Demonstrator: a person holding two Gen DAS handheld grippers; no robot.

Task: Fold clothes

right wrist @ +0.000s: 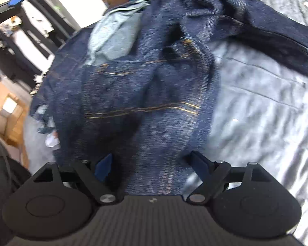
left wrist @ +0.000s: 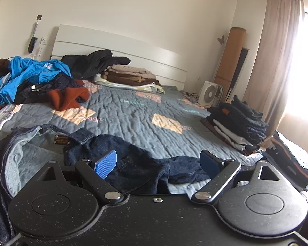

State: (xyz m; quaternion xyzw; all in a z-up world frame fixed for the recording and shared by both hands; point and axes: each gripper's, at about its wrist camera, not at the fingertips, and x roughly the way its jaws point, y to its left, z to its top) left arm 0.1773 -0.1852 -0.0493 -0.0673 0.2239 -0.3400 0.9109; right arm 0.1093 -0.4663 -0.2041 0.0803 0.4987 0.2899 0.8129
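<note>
The jeans [left wrist: 121,164] lie crumpled at the near edge of the bed, waistband turned out so the pale lining and a leather patch show, one dark leg running right along the quilt [left wrist: 133,110]. In the right wrist view the jeans [right wrist: 133,86] fill the middle, blurred, with orange seams across the denim and the quilt [right wrist: 256,94] bare to their right.

The left gripper [left wrist: 158,162] hangs just above the denim, its jaws spread wide, nothing pinched. The right gripper [right wrist: 149,162] points down at the jeans with its jaws also apart; cloth lies between the fingers, but the pads do not press on it.

Further back, a loose heap [left wrist: 30,80] of blue, dark and rust clothes sits at left, folded brown items [left wrist: 129,75] by the headboard [left wrist: 121,47], and a folded stack [left wrist: 238,123] at the quilt's right edge. A fan [left wrist: 210,94] and curtain [left wrist: 277,57] stand beyond.
</note>
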